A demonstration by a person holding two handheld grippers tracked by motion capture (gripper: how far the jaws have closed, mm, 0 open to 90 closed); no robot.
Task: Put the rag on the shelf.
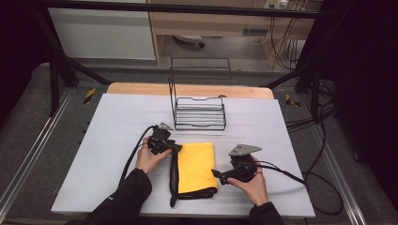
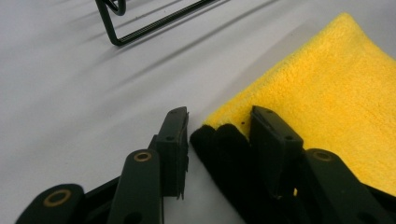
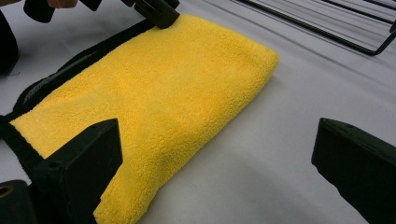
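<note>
Centrally on the pale, smooth desk [image 1: 117, 140] lies a folded yellow cloth [image 1: 196, 166], a plush, nubbly microfibre rectangle with a black bound edge [image 1: 174, 180] running along its left side and curling round the near corner. Left tongs [image 1: 177, 148], matte black plastic with flat rectangular pads, straddle the cloth's far left corner: in the left gripper view one pad rests on the yellow pile and the other stands just outside the black edge, the jaws narrowed around the corner [image 2: 219, 135], though a slim gap remains on the outer side, so no firm clamp shows. Right tongs [image 1: 217, 175] sit low at the cloth's right edge, jaws wide apart, one pad over the near part of the cloth and the other above bare desk. Behind the cloth stands a thin black wire rack [image 1: 199, 112], with parallel rods and a tall rectangular back loop.
</note>
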